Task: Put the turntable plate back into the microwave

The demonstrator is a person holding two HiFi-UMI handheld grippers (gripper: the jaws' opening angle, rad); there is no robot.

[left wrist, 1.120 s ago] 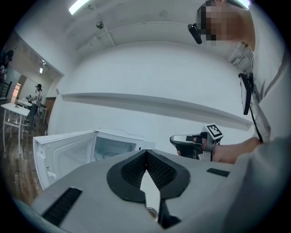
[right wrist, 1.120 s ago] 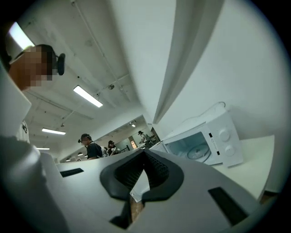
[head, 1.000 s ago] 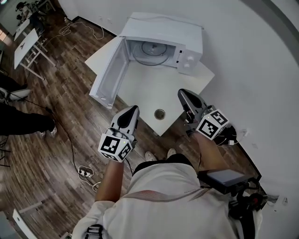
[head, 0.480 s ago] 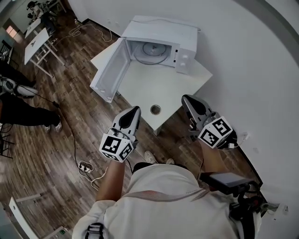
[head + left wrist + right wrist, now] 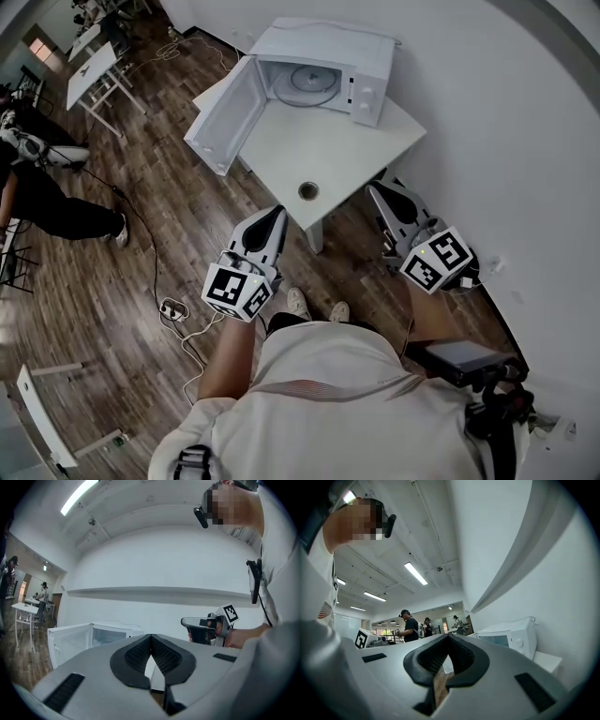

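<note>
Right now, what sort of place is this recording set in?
Probably an open office or lab, not a home kitchen: the microwave sits on a plain white table, a power strip lies on the wood-look floor, and more white desks stand beyond.

- The left gripper has a pale grey, tapered plastic shell with dark slots, black ribbed pads and a cube of black-and-white square markers at its rear.
- The right gripper is built alike, with its own marker cube.
- The person wears an off-white short-sleeved shirt with thin red stripes across the shoulders.
- Pale shoes.
- A flat dark grey box sits at the right side, with black cabling below it.
- A black head-mounted camera piece.
</note>
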